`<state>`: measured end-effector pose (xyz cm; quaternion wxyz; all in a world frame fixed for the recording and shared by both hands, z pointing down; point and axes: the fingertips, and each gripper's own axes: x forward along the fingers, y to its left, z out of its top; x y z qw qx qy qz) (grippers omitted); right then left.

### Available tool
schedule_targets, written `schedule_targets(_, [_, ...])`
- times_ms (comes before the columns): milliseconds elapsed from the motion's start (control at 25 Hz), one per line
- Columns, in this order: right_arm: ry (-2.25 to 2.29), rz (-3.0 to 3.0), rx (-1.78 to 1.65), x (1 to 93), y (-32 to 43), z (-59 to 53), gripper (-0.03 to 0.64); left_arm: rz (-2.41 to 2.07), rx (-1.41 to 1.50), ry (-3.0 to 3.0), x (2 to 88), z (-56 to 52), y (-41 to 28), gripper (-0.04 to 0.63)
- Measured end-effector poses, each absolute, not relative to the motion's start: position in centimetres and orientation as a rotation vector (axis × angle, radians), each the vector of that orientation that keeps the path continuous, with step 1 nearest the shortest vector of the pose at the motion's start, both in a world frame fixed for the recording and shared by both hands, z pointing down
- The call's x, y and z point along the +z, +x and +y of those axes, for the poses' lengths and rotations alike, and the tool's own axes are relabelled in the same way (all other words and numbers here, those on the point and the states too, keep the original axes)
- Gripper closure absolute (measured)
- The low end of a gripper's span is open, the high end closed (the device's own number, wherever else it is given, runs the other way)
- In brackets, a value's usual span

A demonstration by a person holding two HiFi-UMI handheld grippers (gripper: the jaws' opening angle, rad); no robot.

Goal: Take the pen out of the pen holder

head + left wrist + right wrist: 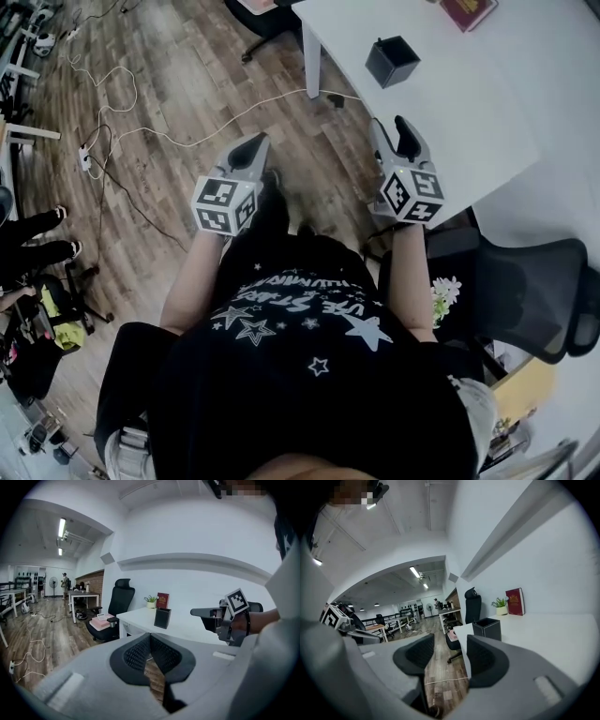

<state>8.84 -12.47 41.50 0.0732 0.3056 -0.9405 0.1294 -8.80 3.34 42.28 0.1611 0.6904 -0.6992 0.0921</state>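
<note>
A black square pen holder (392, 61) stands near the corner of the white table (450, 112); no pen shows in it. It also shows in the left gripper view, pen holder (162, 618), and in the right gripper view, pen holder (486, 629). Both grippers are held over the wooden floor, short of the table. My left gripper (255, 142) is shut with nothing in it, its pads meeting (150, 637). My right gripper (392, 127) is open and empty, with floor showing between its pads (451, 653). It is the closer one to the holder.
A red book (469, 11) stands at the table's back, with a small plant (500, 605) beside it. A black office chair (525, 281) is at my right, and another chair (119, 597) stands at the table's far end. Cables (122, 94) trail over the floor.
</note>
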Motion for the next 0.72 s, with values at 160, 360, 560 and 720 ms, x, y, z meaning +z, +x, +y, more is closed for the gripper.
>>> schedule_targets(160, [0.956, -2.795, 0.399, 42.6, 7.7, -14.0, 0.396, -1.953, 0.269, 1.996, 43.3, 0.9, -9.9, 0.584])
schedule_targets(360, [1.053, -2.758, 0.368, 42.3, 6.1, -17.8, 0.396, -1.869, 0.254, 2.07, 44.0, -4.7, -12.3, 0.584])
schedule_targets(560, [1.151, -2.694, 0.351, 42.1, 4.0, -22.5, 0.396, -1.734, 0.269, 2.164, 44.8, -12.0, -14.3, 0.584])
schedule_targets(720, [1.258, -2.617, 0.37, 42.4, 2.7, -25.3, 0.396, -1.588, 0.292, 2.251, 45.1, -17.1, -15.1, 0.584])
